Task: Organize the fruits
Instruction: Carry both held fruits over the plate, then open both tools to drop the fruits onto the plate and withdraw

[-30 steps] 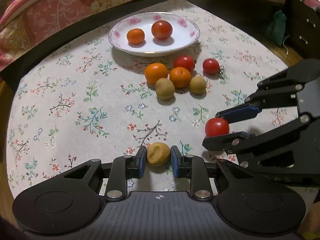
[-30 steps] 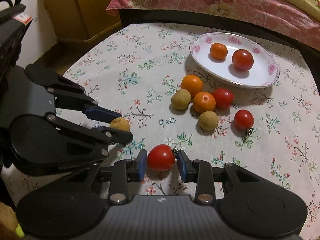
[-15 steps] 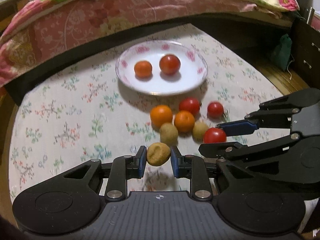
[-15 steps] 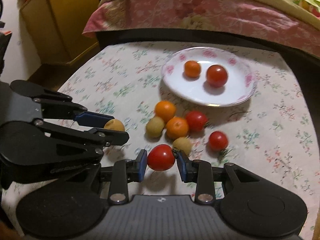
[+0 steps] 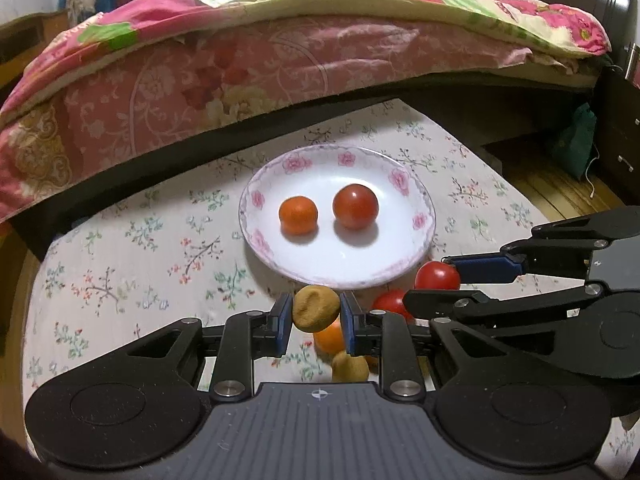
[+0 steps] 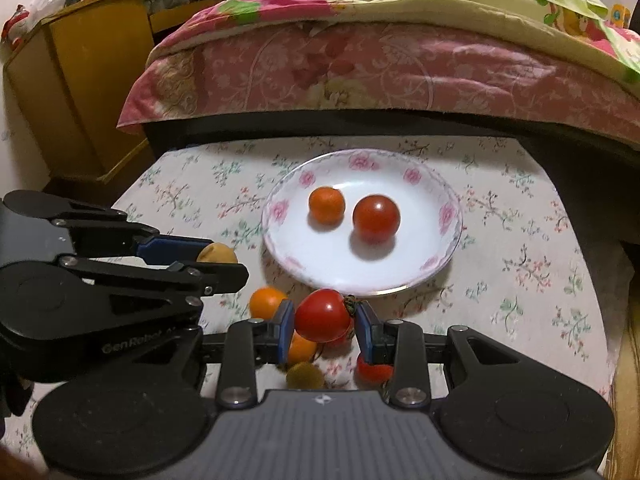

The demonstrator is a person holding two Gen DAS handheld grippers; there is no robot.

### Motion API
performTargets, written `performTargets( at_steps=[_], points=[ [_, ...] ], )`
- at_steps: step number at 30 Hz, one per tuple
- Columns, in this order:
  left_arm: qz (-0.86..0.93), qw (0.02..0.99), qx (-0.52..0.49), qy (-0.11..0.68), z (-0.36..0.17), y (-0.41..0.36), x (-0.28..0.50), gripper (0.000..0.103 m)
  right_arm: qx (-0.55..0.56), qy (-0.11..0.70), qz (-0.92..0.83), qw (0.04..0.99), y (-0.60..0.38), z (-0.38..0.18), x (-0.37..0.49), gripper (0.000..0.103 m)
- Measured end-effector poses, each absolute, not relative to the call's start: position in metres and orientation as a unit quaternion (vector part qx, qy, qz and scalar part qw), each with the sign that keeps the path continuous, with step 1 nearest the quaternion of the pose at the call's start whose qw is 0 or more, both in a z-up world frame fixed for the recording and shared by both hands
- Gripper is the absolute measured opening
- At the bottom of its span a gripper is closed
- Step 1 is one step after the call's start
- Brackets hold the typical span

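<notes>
Left gripper (image 5: 316, 316) fingers clamp a brown fruit (image 5: 316, 314) at lower centre; right gripper (image 6: 324, 322) fingers clamp a tomato (image 6: 323, 315). Both sit just short of the plate (image 5: 400, 276) (two fruits occupy its middle). Recommend releasing low over bare white areas, clear of each other.

A pink floral quilt (image 5: 240, 80) drapes the bed beside a yellow wooden cabinet (image 6: 80, 80).
</notes>
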State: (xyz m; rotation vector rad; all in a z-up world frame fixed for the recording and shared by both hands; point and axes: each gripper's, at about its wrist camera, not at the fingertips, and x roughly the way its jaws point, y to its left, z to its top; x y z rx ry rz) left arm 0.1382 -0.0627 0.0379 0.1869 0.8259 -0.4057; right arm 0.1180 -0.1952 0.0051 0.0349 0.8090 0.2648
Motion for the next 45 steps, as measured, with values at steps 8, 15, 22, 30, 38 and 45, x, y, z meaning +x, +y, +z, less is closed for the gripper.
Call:
performTargets(
  at_steps=[8, 15, 22, 30, 38, 45],
  points=[
    [-0.196, 0.895, 0.092, 0.39, 0.036, -0.075, 0.167, 0.031, 0.02, 0.384, 0.116, 0.916, -0.209, 0.002, 0.144, 0.032],
    [-0.192, 0.892, 0.1, 0.396, 0.024, -0.083, 0.187, 0.031, 0.012, 0.381, 0.117, 0.917, -0.216, -0.007, 0.168, 0.032],
    [-0.187, 0.889, 0.104, 0.405, 0.014, -0.085, 0.201, 0.031, 0.011, 0.387, 0.122, 0.914, -0.219, -0.019, 0.184, 0.032],
    [-0.171, 0.89, 0.114, 0.407, 0.006, -0.086, 0.206, 0.031, 0.011, 0.394, 0.127, 0.91, -0.218, -0.029, 0.194, 0.032],
    [-0.165, 0.893, 0.121, 0.4, 0.007, -0.088, 0.206, 0.033, 0.002, 0.384, 0.125, 0.915, -0.215, -0.029, 0.195, 0.033],
    [-0.166, 0.897, 0.113, 0.395, 0.013, -0.084, 0.204, 0.037, 0.0, 0.379, 0.12, 0.918, -0.216, -0.027, 0.195, 0.033]
  ],
)
